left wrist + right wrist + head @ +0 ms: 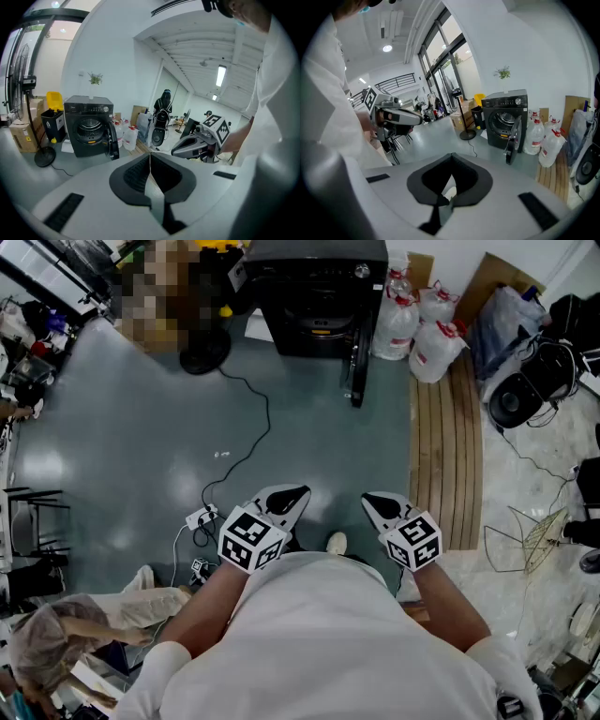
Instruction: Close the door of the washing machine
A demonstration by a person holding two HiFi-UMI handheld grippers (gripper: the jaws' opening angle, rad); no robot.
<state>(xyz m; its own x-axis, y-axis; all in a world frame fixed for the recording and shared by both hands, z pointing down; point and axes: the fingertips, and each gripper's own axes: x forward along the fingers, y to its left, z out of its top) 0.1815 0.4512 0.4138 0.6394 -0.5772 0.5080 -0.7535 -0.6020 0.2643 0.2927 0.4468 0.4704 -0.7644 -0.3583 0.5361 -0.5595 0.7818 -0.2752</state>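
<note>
A black front-loading washing machine [314, 296] stands at the far side of the grey floor. Its round door [357, 367] is swung open toward me, edge-on. The left gripper view shows the machine [89, 124] far ahead with the door [112, 140] hanging open at its right, and so does the right gripper view, with machine [505, 119] and door [513, 138]. My left gripper [298, 495] and right gripper [373, 502] are held close to my body, well short of the machine. Both are shut and hold nothing. Each sees the other: the right gripper [197, 143], the left gripper [393, 115].
Several water jugs [422, 329] stand right of the machine beside a wooden slatted pallet [448, 446]. A black cable [253, 427] runs across the floor to a power strip [200, 517]. A fan base [204, 357] sits left of the machine. Clutter lines both sides.
</note>
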